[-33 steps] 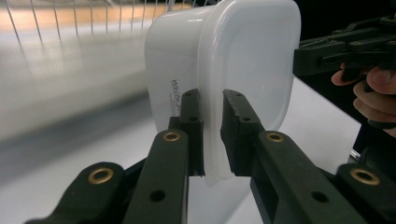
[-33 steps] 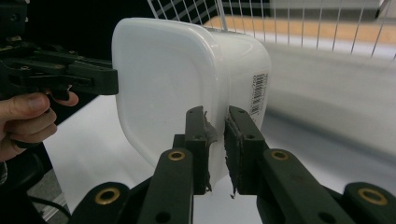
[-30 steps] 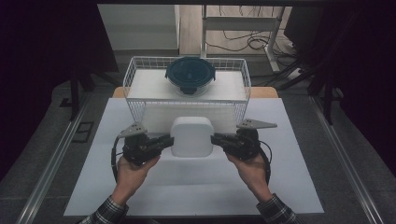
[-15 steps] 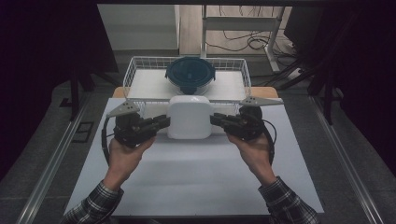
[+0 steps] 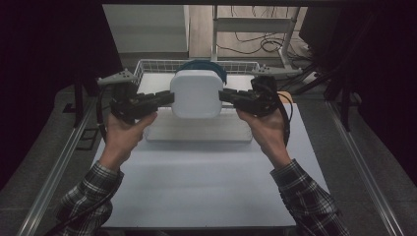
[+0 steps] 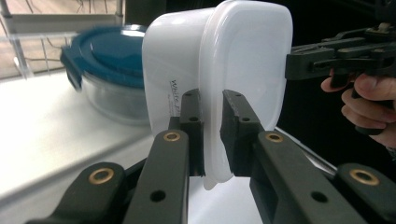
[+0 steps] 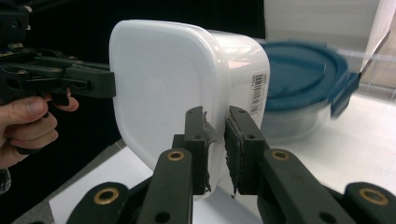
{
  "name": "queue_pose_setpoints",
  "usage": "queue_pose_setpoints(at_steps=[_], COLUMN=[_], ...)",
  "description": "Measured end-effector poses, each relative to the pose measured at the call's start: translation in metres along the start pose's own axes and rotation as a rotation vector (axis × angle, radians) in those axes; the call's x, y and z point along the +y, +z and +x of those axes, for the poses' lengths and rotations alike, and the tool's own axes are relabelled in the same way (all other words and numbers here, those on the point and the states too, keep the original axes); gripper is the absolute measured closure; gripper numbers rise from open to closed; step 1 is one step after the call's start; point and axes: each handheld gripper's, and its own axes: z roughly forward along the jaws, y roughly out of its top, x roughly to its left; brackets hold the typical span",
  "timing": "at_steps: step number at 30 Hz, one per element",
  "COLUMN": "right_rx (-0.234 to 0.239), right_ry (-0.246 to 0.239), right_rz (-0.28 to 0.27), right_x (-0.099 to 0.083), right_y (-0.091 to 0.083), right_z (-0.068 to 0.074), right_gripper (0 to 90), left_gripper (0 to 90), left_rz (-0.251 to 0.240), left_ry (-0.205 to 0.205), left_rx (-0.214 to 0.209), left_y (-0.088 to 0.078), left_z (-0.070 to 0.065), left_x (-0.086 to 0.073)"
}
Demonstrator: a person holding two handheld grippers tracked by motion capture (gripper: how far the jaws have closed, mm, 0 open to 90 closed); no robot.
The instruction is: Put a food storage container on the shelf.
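**Two-Claw Carry of White Container**

The white container hangs above the surface, before the wire basket. Left claw and right claw each pinch its opposite rim edges, keeping it balanced.

So the table was a grey-topped thing with metal rails running along its left and right edges. Most of the top was covered by a big white sheet, laid flat and squared to the table, bare across its whole near half. Toward the back of that sheet sat a white wire basket, and in front of it there was a pale rectangular board lying flat. A small dark square thing lay on the grey strip at the left, just off the sheet's edge, too dim to tell what it was.
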Motion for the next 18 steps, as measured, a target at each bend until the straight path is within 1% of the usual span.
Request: queue_pose_setpoints(at_steps=[5, 8, 9, 14, 16, 18], right_rx=[-0.018, -0.031, -0.037, -0.072, -0.083, -0.088], right_ry=[0.001, 0.011, 0.015, 0.037, 0.047, 0.051], right_rz=[-0.026, -0.027, -0.027, -0.002, 0.007, 0.019], right_x=[0.024, 0.037, 0.04, 0.052, 0.055, 0.057], right_y=[0.004, 0.007, 0.009, 0.019, 0.023, 0.026], right_z=[-0.005, -0.009, -0.011, -0.021, -0.024, -0.026], right_gripper=[79.0, 78.9, 78.7, 77.9, 77.6, 77.4], left_gripper=[79.8, 79.7, 79.7, 79.5, 79.1, 78.2], left_rz=[-0.004, 0.003, 0.003, 0.018, 0.029, 0.043], left_ry=[-0.006, -0.008, -0.018, -0.053, -0.057, -0.057], left_rx=[-0.005, -0.002, -0.002, -0.006, -0.003, 0.01], left_y=[0.005, 0.01, 0.012, 0.025, 0.029, 0.032], left_z=[0.01, 0.016, 0.018, 0.03, 0.034, 0.037], left_x=[0.025, 0.037, 0.04, 0.047, 0.049, 0.05])
